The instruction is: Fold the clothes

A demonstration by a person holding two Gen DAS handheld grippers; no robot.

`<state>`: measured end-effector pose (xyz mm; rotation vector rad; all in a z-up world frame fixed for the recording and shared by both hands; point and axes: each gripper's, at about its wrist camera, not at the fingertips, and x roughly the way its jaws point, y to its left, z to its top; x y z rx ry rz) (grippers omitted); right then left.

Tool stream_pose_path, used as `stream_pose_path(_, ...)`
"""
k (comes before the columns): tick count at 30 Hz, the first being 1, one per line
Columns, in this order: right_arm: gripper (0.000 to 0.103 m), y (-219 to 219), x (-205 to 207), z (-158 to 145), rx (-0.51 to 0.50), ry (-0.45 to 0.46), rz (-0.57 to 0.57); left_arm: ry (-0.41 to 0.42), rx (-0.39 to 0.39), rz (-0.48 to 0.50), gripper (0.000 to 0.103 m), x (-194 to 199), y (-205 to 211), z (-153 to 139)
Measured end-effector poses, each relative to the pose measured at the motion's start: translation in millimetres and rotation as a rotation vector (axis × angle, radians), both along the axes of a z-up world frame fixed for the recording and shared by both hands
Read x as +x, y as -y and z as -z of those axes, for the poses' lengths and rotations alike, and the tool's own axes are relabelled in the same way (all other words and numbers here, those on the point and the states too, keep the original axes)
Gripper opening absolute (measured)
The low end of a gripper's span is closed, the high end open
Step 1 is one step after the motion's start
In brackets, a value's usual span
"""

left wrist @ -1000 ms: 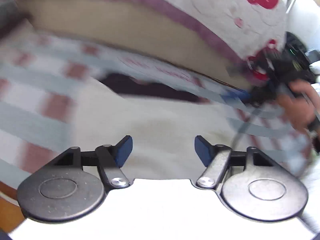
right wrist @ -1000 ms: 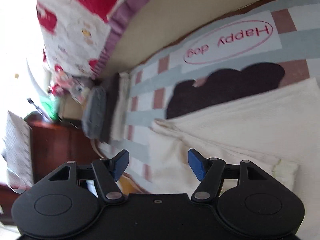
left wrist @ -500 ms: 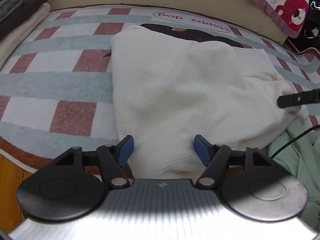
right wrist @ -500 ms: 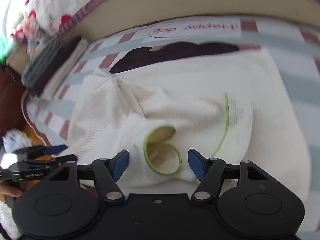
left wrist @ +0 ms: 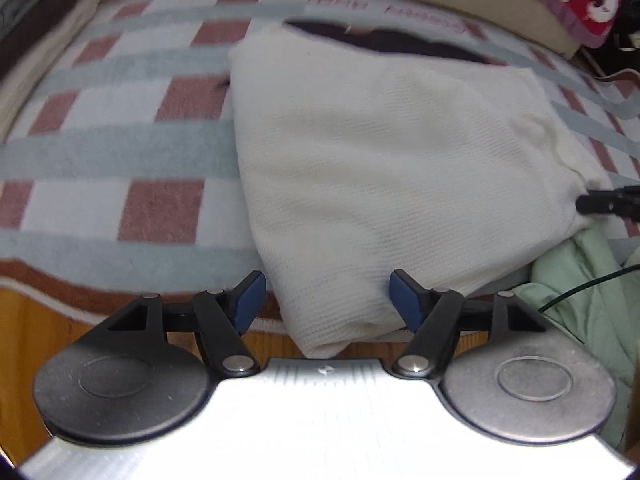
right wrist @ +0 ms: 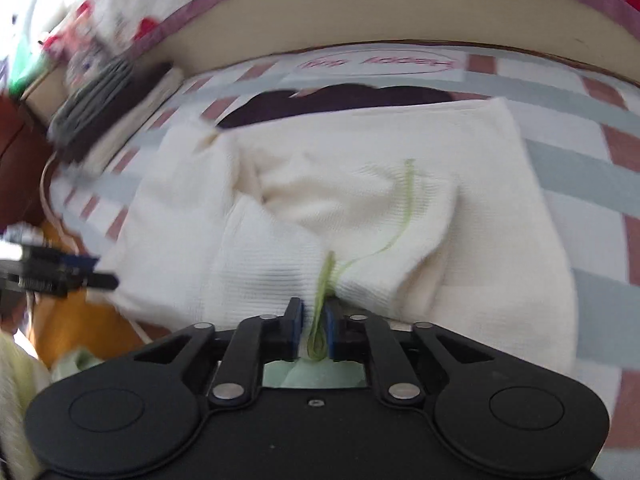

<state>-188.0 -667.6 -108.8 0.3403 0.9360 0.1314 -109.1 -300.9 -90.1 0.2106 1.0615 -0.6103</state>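
Since half a second ago the right gripper [right wrist: 314, 326] has gone from fingers spread over the green-edged opening to nearly pressed together on it: its jaws are closing, and the right wrist view shows the green trim [right wrist: 320, 312] and a bunch of cream fabric pinched between the blue pads at lower centre. Largest item first: checked blanket [left wrist: 120, 152], pink, grey and white, fills both views, with a printed oval logo at top centre of the right wrist view. On it lies the cream garment [left wrist: 384, 168], a waffle-knit piece spread from frame centre down to the near edge of the blanket, where one corner hangs over the orange wooden edge. Fabric is now drawn into radiating creases toward the right gripper, which was not so half a second ago. A stack of folded clothes [right wrist: 112, 104] sits at upper left of the right wrist view, blurred. A pale green garment [left wrist: 592, 304] lies at lower right of the left wrist view, beside the cream one. Left gripper [left wrist: 328, 304] sits at lower centre of its view, fingers spread, the hanging corner of the cream garment between them but no pad pressing on it; opening barely changed. Judgement: right side has its grasp point at the trimmed opening; left side is lined up but not yet gripping. A fold likely needs both holds, so the left closing on the corner looks like the next step. Risk: the right pinch is mostly on trim and may slip.
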Motion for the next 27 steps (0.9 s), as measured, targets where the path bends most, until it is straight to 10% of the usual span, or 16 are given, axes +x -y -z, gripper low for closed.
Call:
stream_pose_path(5, 0.032, 8, 12, -43, 0.046, 0.158, -0.034, 0.201, -0.079, -0.054, 0.048, 5, -5, -31)
stream_pose_path(8, 0.055, 3, 36, -55, 0.096, 0.221, -0.096, 0.178, -0.199, -0.044, 0.045, 24, 5, -24)
stream_pose_path(16, 0.067, -75, 134, -4, -0.123, 0.177, -0.300, 0.022, -0.256, 0.036, 0.050, 25, 23, 27)
stream_pose_path(18, 0.058, -78, 144, 4, -0.138, 0.179, -0.312, 0.020, -0.263, 0.033, 0.050, 18, 17, 34)
stream_pose_path(19, 0.010, -73, 145, 3, -0.099, 0.186, -0.289, 0.019, -0.254, 0.030, 0.050, 17, 15, 36)
stream_pose_path(20, 0.004, -67, 146, 3, -0.061, 0.192, -0.265, 0.018, -0.251, 0.025, 0.050, 16, 12, 38)
stream_pose_path(27, 0.006, -45, 132, 15, -0.216, 0.147, -0.079, 0.054, -0.206, 0.045, 0.051, 8, 13, 41)
